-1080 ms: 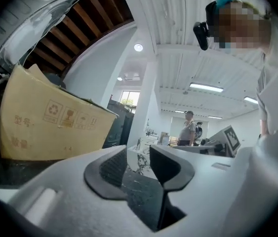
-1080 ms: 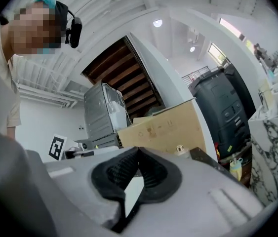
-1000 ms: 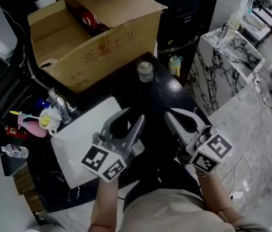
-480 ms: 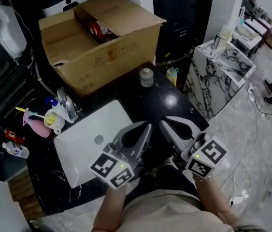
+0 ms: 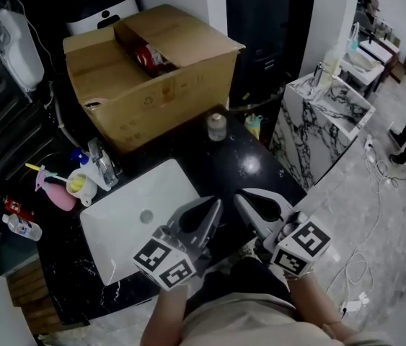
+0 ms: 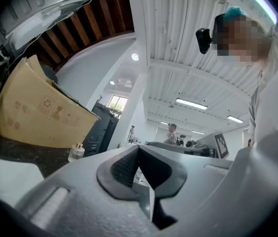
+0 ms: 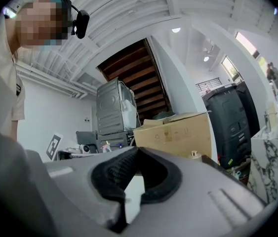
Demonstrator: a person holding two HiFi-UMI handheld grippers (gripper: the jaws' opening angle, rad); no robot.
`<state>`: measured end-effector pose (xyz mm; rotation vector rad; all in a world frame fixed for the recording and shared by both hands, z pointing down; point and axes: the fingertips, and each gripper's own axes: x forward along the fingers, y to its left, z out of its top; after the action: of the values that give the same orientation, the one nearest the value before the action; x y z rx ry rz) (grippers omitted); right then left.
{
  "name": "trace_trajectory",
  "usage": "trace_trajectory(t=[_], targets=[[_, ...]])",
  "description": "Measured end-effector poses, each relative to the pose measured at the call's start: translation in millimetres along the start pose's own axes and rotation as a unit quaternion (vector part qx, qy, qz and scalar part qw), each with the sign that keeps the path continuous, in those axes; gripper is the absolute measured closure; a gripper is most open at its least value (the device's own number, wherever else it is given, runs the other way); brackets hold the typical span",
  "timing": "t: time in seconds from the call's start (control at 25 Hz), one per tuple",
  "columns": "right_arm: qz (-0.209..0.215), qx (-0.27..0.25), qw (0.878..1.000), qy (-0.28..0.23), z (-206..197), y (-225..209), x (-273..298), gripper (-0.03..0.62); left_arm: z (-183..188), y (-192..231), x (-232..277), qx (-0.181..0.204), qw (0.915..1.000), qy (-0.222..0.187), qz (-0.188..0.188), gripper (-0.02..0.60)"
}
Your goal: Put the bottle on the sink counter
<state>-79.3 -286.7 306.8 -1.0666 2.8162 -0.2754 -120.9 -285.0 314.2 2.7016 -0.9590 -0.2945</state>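
A small pale bottle [image 5: 217, 126] with a round cap stands upright on the black sink counter [image 5: 242, 161], behind the white basin [image 5: 141, 215]. It also shows small in the left gripper view as the bottle [image 6: 77, 152] and in the right gripper view as the bottle [image 7: 194, 154]. My left gripper [image 5: 216, 202] hovers over the basin's near right corner, jaws shut and empty. My right gripper [image 5: 238, 195] is beside it over the counter's front edge, also shut with nothing held. Both are well short of the bottle. Up close, the left gripper [image 6: 139, 147] and right gripper [image 7: 137, 148] show their pads meeting.
A large open cardboard box [image 5: 152, 63] fills the counter's back. A faucet [image 5: 102, 164], a pink cup [image 5: 55, 193] and a small clear bottle [image 5: 22, 229] sit to the basin's left. A green item [image 5: 253, 125] lies by the bottle. A marble stand [image 5: 318, 114] is at the right.
The left gripper's jaws have gone from spread to shut. Both grippers have drawn slightly back toward me, and the head view has shifted to show more of the room.
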Motion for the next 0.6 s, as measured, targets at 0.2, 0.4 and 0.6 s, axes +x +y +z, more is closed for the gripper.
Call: trace_trajectory(t=[0.2, 0.4, 0.6], targets=[[0.017, 0.003, 1.0, 0.016, -9, 5, 1, 0.591, -6, 4, -4, 0.001, 0.9999, 0.012, 0.005, 0.575], [0.027, 0.02, 0.999, 0.022, -18, 10, 0, 0.591, -14, 5, -6, -0.004, 0.9997, 0.025, 0.008, 0.575], [0.024, 0.014, 0.999, 0.019, -13, 8, 2, 0.591, -22, 6, -7, -0.011, 0.9994, 0.033, 0.0, 0.575]])
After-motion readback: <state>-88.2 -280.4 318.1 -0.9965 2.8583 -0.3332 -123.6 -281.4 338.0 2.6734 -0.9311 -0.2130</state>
